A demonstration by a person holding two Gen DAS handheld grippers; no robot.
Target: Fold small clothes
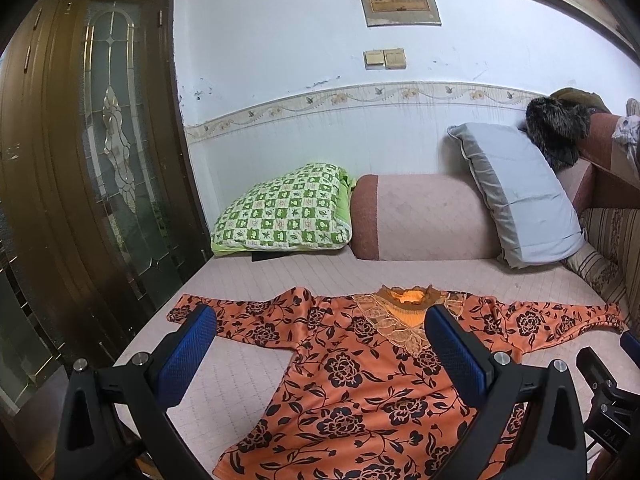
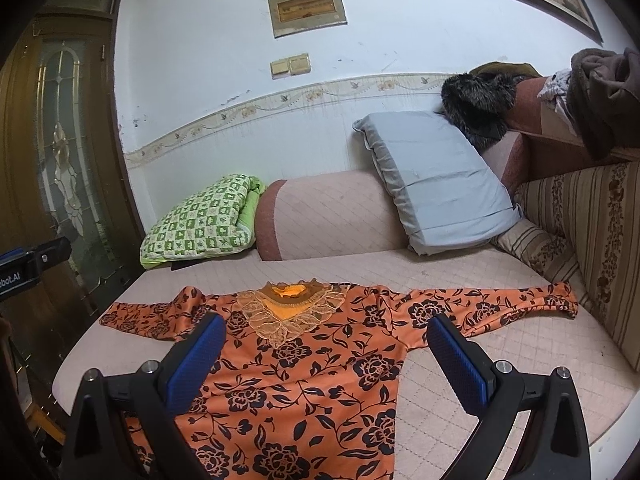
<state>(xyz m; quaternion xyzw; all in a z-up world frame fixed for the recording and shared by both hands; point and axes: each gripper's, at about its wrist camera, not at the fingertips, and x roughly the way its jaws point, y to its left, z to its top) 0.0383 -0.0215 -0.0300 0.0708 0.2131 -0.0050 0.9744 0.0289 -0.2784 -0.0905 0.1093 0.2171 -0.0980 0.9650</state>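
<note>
Blouse (image 1: 360, 384) flat on sofa (image 1: 248, 364) (sleeves spread); pillows (image 1: 280, 210) at 12; left gripper (image 1: 320, 348), right gripper (image 2: 326, 354) fingers apart, empty.

Ahead of me, a green checkered pillow (image 1: 282, 210) leans beside a pink bolster (image 1: 420, 218), a grey pillow (image 1: 520, 196) propped against it, glass-panelled wooden door (image 1: 100, 140) at left.

Black left gripper (image 1: 320, 330) and right gripper (image 2: 326, 338), blue textured pads, silver screws
</note>
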